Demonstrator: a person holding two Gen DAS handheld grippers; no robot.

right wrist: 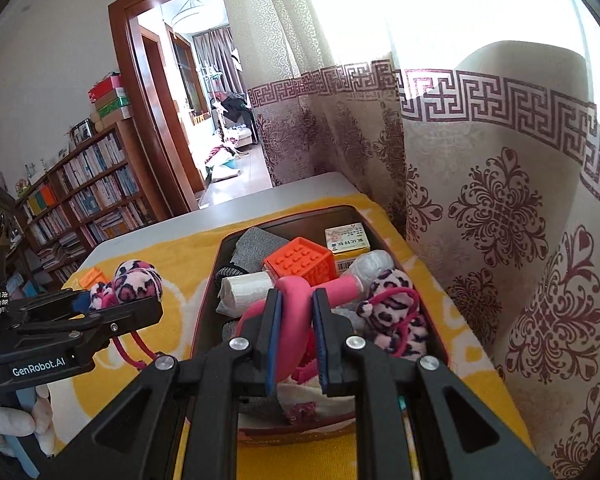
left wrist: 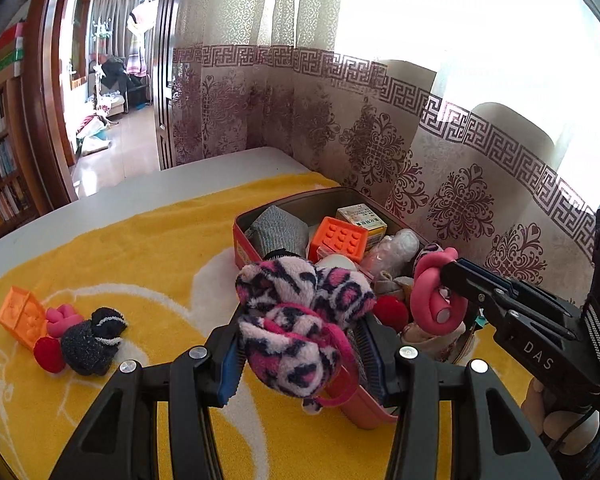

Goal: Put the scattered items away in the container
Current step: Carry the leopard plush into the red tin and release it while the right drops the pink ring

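Observation:
My left gripper (left wrist: 300, 344) is shut on a pink, black and white leopard-print fuzzy item (left wrist: 300, 320), held above the near left rim of the red container (left wrist: 242, 250). It also shows in the right wrist view (right wrist: 134, 280), left of the container (right wrist: 208, 320). My right gripper (right wrist: 296, 320) is shut on a pink bendy toy (right wrist: 292, 300) above the container; this toy shows in the left wrist view (left wrist: 432, 292) in the right gripper (left wrist: 454, 280). The container holds an orange studded block (right wrist: 300, 264), a grey pouch (right wrist: 256, 248), a small box (right wrist: 346, 238) and another leopard-print item (right wrist: 396, 312).
On the yellow towel (left wrist: 120, 248) to the left lie an orange block (left wrist: 20, 316), a pink piece (left wrist: 62, 318), a red ball (left wrist: 48, 354) and a dark knitted sock (left wrist: 90, 344). Patterned curtains (left wrist: 380, 132) hang right behind the container. A bookshelf (right wrist: 88, 196) and doorway stand beyond the table.

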